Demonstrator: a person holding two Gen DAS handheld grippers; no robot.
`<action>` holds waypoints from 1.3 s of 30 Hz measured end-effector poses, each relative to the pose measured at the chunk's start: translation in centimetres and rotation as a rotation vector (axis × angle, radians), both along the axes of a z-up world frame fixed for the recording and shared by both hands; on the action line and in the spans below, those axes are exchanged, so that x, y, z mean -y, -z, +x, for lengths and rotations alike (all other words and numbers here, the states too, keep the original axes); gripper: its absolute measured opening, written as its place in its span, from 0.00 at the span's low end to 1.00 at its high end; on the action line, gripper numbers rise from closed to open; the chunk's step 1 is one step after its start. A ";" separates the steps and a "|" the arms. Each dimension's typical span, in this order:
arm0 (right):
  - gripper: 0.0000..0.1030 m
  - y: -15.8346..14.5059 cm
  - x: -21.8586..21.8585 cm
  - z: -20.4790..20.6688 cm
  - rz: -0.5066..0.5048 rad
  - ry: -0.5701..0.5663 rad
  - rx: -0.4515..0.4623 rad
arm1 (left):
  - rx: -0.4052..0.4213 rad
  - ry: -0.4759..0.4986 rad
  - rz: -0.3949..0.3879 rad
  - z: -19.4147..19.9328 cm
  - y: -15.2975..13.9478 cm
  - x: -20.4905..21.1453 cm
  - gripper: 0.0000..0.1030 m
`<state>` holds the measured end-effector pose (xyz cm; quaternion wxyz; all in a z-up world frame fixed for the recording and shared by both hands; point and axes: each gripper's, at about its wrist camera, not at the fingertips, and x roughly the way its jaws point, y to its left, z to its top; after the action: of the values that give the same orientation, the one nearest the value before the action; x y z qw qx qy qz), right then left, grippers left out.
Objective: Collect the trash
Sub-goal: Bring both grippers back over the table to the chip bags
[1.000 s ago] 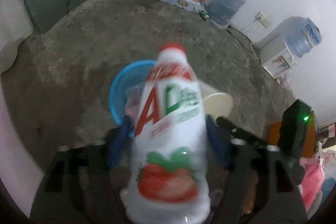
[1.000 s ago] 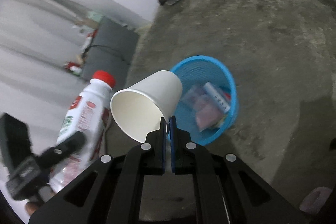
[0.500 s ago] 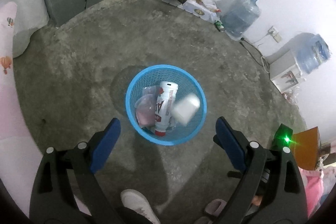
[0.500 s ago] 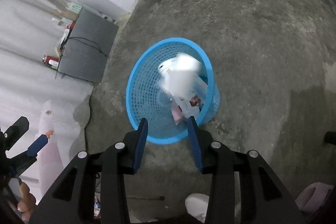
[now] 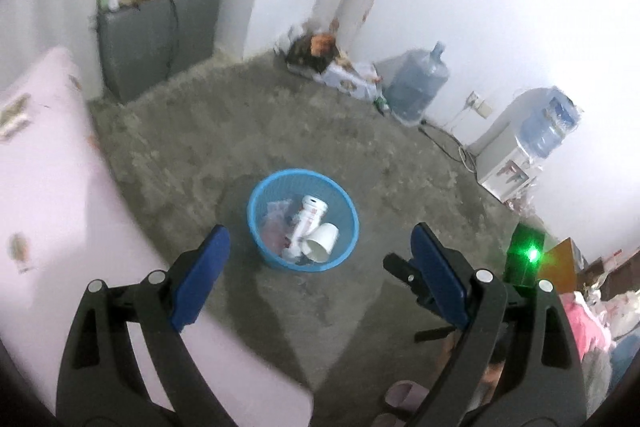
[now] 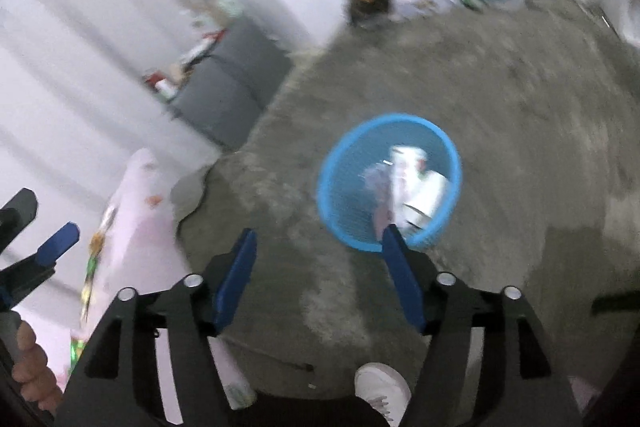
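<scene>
- The round blue plastic mesh basket (image 5: 303, 219) stood upright on the floor at the centre of the left wrist view, its mouth facing up.
- Inside it, the white plastic drink bottle (image 5: 307, 223) lay tilted, its long axis running from lower left to upper right, flat base toward the upper rim.
- The white paper cup (image 5: 321, 242) lay on its side just beside the bottle, touching it, with its open mouth turned toward the lower edge of the frame.
- Pale crumpled wrappers (image 5: 274, 223) filled the basket's left half.
- The left claw (image 5: 320, 281) stood wide open with nothing between its blue pads, and hung well above the basket.
- The right claw (image 6: 320, 279) had just been opening; its jaws stood wide apart and empty, the right blue pad overlapping the basket's lower rim in the blurred right wrist view.
- The rough grey concrete floor (image 5: 240, 131) was mottled and bare around the basket.
- A pink bedsheet (image 5: 48, 195) filled the left side; a grey cabinet (image 5: 156, 39) stood upper left against white walls.
- A large blue water jug (image 5: 418, 89) sat by the far wall, a white water dispenser (image 5: 516, 147) at right.
</scene>
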<state>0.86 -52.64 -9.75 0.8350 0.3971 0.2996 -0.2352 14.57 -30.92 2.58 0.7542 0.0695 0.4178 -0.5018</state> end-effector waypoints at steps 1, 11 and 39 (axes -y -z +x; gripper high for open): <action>0.73 -1.2 -1.1 0.4 -0.024 -0.032 0.016 | 0.014 -0.009 -0.011 -0.2 -0.7 -1.3 0.85; 0.91 -8.7 -11.6 4.9 -0.178 -0.317 0.031 | 0.121 -0.279 -0.092 -1.6 -4.7 -21.6 0.85; 0.87 -8.9 -37.7 15.8 -0.249 -1.038 0.010 | -0.136 -0.766 -0.093 -1.7 6.6 -48.4 0.73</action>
<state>16.70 -14.96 -0.81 0.8837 0.0955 0.4226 0.1770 12.91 17.45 -4.04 0.8598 -0.1591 0.4395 -0.2056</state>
